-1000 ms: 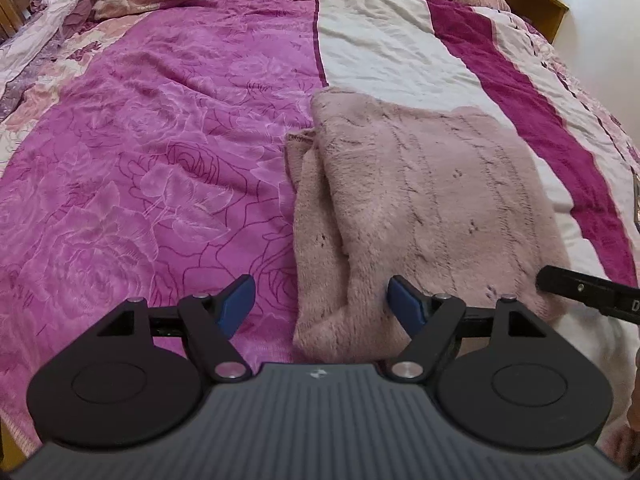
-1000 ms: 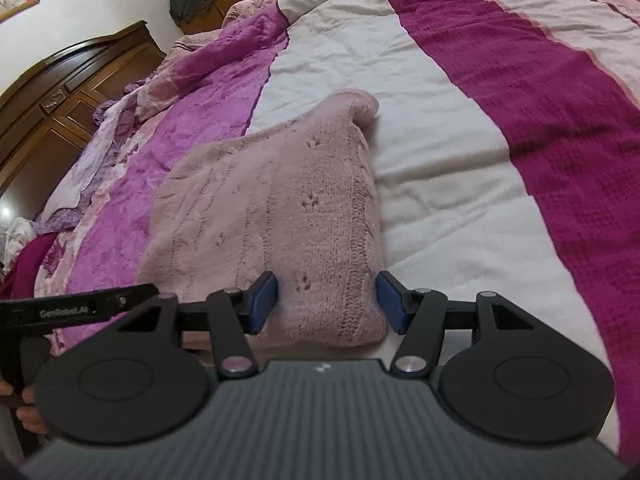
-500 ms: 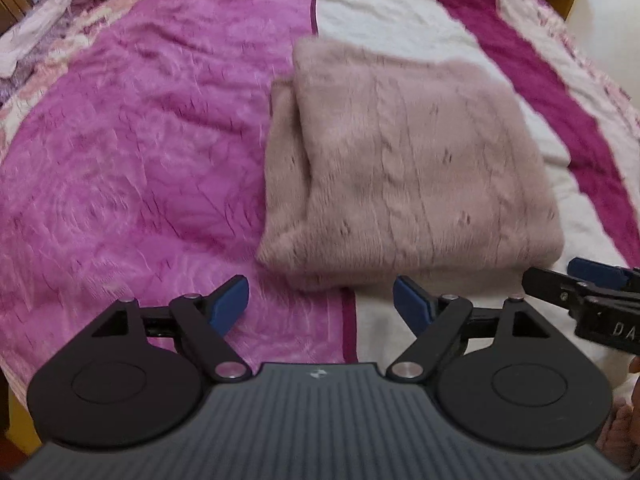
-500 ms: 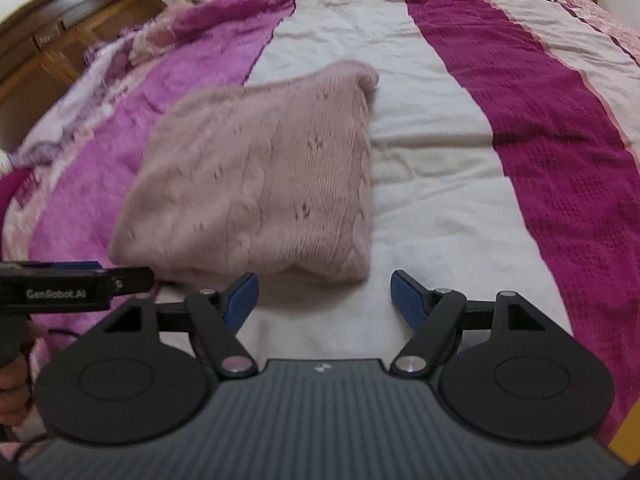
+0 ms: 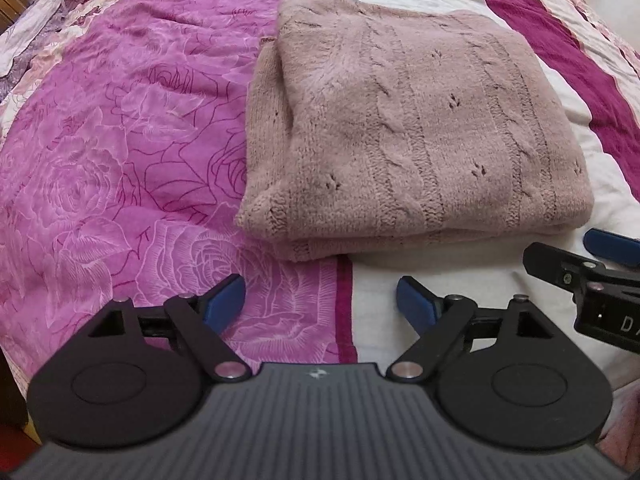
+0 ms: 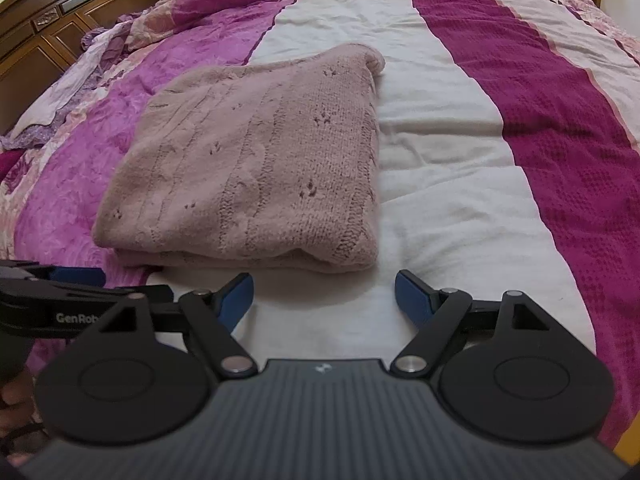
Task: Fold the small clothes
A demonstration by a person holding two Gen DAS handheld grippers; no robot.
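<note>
A dusty-pink cable-knit sweater (image 5: 416, 128) lies folded into a thick rectangle on the bed; it also shows in the right wrist view (image 6: 256, 168). My left gripper (image 5: 320, 300) is open and empty, a short way in front of the sweater's near edge, over the bedspread. My right gripper (image 6: 324, 294) is open and empty, just short of the sweater's near right corner. Each gripper shows at the edge of the other's view: the right one (image 5: 588, 272) and the left one (image 6: 60, 292).
The bedspread has a pink rose-print part (image 5: 120, 152), a white stripe (image 6: 440, 152) and a magenta stripe (image 6: 560, 120). A dark wooden headboard (image 6: 60, 20) and crumpled bedding (image 6: 80, 72) lie at the far left.
Both grippers have pulled back from the sweater's near edge, which earlier lay between their fingers. The sweater now lies free on the bed. The fingers have stayed open.
</note>
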